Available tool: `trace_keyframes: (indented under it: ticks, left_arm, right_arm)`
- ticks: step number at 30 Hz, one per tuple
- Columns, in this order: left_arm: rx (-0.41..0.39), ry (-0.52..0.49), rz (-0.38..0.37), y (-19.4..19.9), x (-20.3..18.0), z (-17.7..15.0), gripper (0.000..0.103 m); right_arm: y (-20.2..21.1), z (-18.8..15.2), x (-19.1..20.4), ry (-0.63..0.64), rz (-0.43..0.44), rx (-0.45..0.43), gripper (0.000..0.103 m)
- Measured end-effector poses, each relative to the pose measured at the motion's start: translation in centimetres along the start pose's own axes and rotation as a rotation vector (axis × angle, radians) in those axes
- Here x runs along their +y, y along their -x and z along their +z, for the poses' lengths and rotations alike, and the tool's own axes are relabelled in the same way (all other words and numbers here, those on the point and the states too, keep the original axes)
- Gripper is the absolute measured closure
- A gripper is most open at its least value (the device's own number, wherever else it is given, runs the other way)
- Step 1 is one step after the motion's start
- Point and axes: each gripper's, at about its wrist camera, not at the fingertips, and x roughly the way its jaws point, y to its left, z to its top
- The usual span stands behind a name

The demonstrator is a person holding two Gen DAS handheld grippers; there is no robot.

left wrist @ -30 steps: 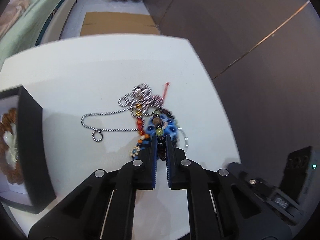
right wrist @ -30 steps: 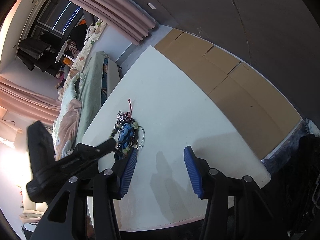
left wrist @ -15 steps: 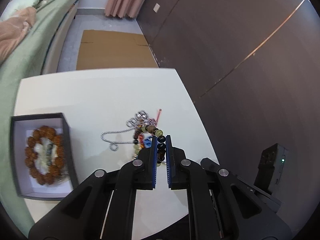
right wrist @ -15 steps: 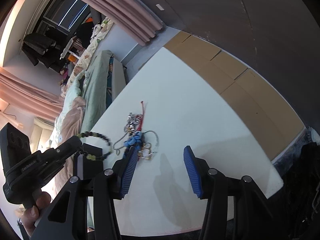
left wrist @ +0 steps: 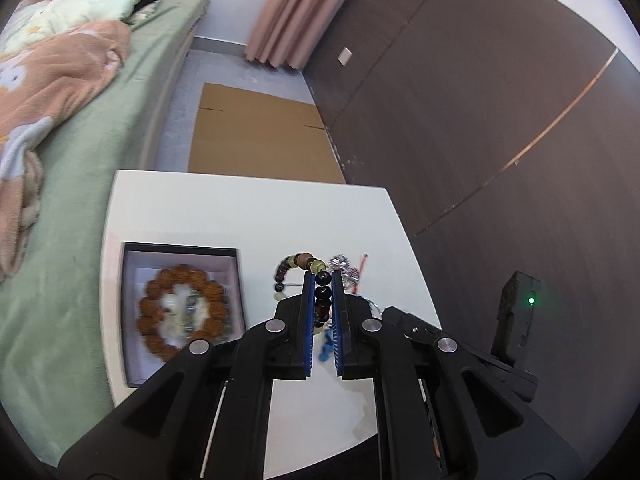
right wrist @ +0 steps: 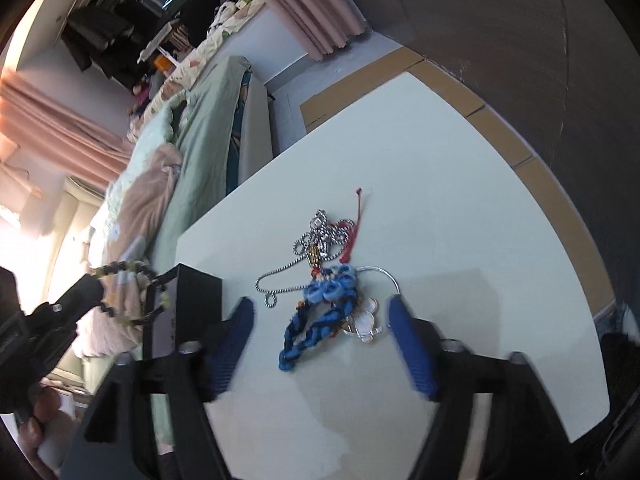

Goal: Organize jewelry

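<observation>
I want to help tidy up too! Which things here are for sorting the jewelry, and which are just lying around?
For the job:
- dark beaded bracelet, clamped in the left gripper
- black box holding a brown bead bracelet
- blue braided bracelet, silver chain, red cord on the white table
- right gripper, jaws opening, nothing between them

Just lying about:
- green bed
- cardboard sheet
- pink curtain

Your left gripper (left wrist: pixel 321 292) and right gripper (right wrist: pixel 320 320): black angular frames, round silver screws, ribbed blue pads (left wrist: pixel 307 320).
</observation>
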Motion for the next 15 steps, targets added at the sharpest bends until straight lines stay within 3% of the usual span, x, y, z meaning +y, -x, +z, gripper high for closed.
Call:
trace_keyframes:
  ticks: [6,12,15]
  left_arm:
    - [-0.029,0.049,0.017,1.7,3.1,0.2,0.094]
    - [-0.044,0.097,0.022,2.8,6.1,-0.1,0.094]
    - [-0.046,0.113,0.016,3.1,7.1,-0.3,0.094]
  right_arm:
    - [-1.9,0.6,1.7,0.043,-0.051,0.039,0.034]
    - [-3.9,0.6,2.5,0.073,-0.153,0.081,0.045]
    - [-4.6,0.4,2.4,0.075,-0.194,0.101,0.060]
